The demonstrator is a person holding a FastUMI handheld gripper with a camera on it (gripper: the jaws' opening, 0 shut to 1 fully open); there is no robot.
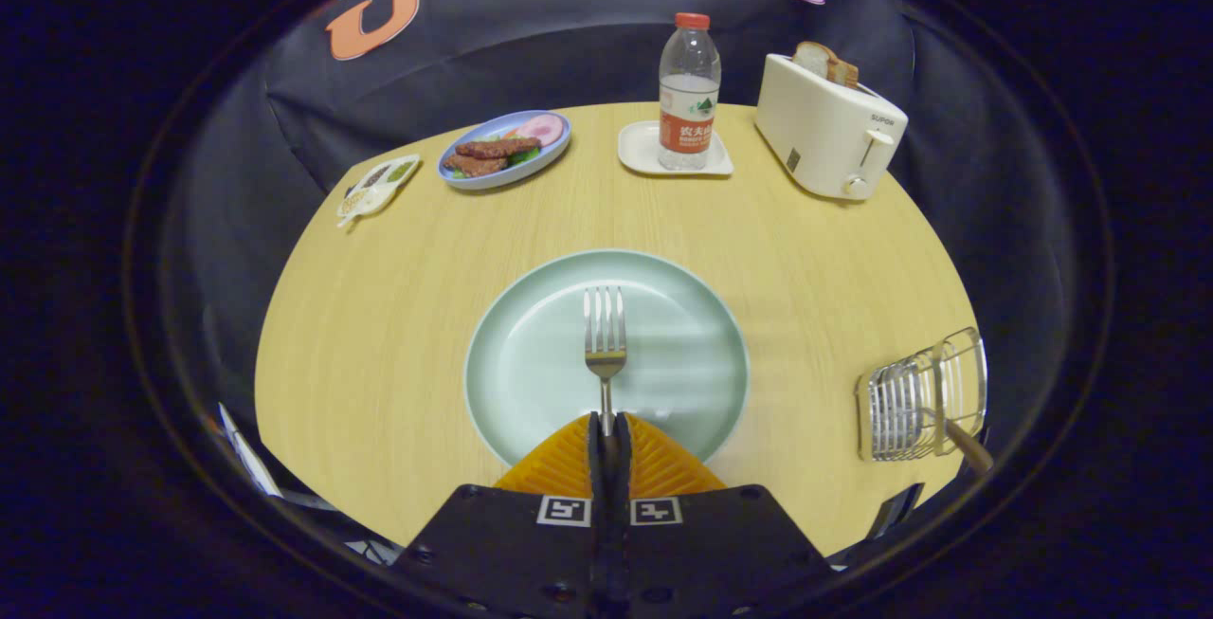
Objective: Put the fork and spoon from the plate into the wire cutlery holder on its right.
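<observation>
My gripper (pixel 606 425) is shut on the handle of a metal fork (pixel 605 335), whose tines point away from me over the pale green plate (pixel 531 363). The fork sticks straight out from between the fingers, and its handle is hidden by them. The plate lies on the round wooden table, just ahead of and under the fingers. To the plate's right, near the table's edge, stands the wire cutlery holder (pixel 914 401), with a wooden-handled utensil (pixel 967 444) leaning out of it.
Beyond the plate stand a water bottle (pixel 689 93) on a small white tray (pixel 640 153), a white toaster (pixel 829 126) with bread in it, a blue plate of food (pixel 504 150) and a small sauce dish (pixel 377 188). Bare wood separates these from the green plate.
</observation>
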